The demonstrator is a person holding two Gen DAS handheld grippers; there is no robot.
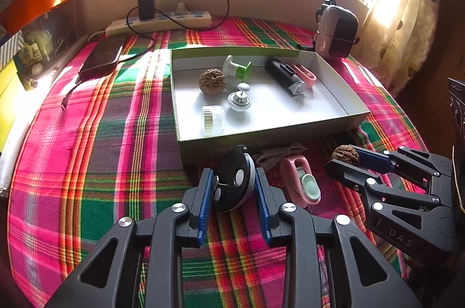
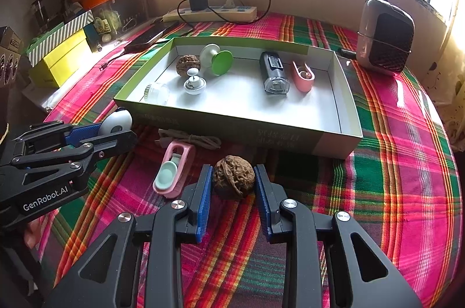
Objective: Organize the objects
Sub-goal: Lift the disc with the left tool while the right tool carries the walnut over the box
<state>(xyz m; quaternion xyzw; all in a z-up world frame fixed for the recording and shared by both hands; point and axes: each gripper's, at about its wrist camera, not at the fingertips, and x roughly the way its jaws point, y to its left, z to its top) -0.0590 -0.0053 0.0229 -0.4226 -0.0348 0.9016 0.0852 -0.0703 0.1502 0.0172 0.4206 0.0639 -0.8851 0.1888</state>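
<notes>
Both clamped just in front of the box (image 1: 261, 130): left gripper (image 1: 234, 186) on a round black-and-white disc (image 1: 232, 183), right gripper (image 2: 234, 182) on a walnut (image 2: 234, 181), liable to roll from the pads or clip the near wall if lifted low.

A shallow box (image 2: 345, 116) is set on the cloth-covered table (image 2: 407, 162). In the box, 1 walnut (image 2: 188, 64) is placed at the left, with a spool (image 2: 216, 58) just beside it, a knob (image 2: 194, 84) before it and a small jar (image 2: 158, 93) in the near left corner; a torch (image 2: 273, 72) and a clip (image 2: 302, 77) are laid side by side at the right. Before the box, a cord (image 2: 191, 139) and a 2nd clip (image 2: 173, 171) are found. Behind it, a power strip (image 2: 232, 13) is placed against the wall.
</notes>
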